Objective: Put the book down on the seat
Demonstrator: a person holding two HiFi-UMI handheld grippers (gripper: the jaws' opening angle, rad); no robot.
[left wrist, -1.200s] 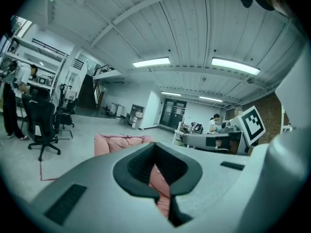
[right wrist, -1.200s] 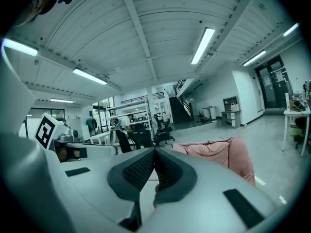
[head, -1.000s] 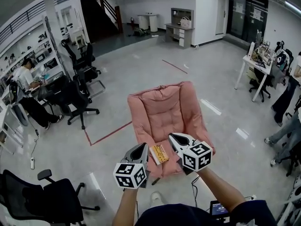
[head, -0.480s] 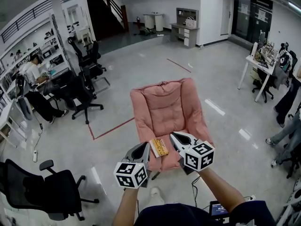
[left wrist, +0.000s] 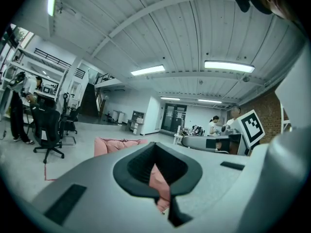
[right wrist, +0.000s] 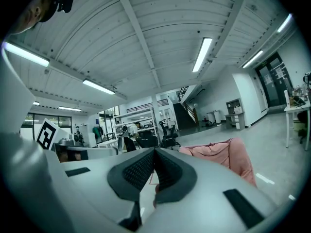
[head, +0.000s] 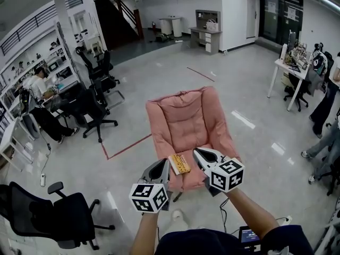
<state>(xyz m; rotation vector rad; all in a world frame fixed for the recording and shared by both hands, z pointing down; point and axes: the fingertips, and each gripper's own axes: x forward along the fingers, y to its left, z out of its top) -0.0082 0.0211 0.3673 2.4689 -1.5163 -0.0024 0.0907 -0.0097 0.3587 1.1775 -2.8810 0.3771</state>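
A yellow-orange book (head: pixel 179 164) lies flat on the front part of the seat of a pink padded chair (head: pixel 186 116). My left gripper (head: pixel 163 166) sits just left of the book, its tip beside the book's edge. My right gripper (head: pixel 199 154) hovers just right of it. In the left gripper view the jaws (left wrist: pixel 156 152) are shut with nothing between them, and the pink chair (left wrist: pixel 109 144) shows beyond. The right gripper (right wrist: pixel 154 159) is likewise shut and empty, with the pink chair (right wrist: pixel 223 154) ahead of it. Neither gripper view shows the book.
Black office chairs stand at the left (head: pixel 93 108) and near left (head: pixel 37 217). A person (head: pixel 37 89) sits at the left desks. A white desk (head: pixel 289 70) and standing people (head: pixel 324 147) are at the right. Red tape (head: pixel 125 147) marks the floor.
The chair and the book on it have slid slightly upward in the head view. Both grippers stay shut and almost where they were.
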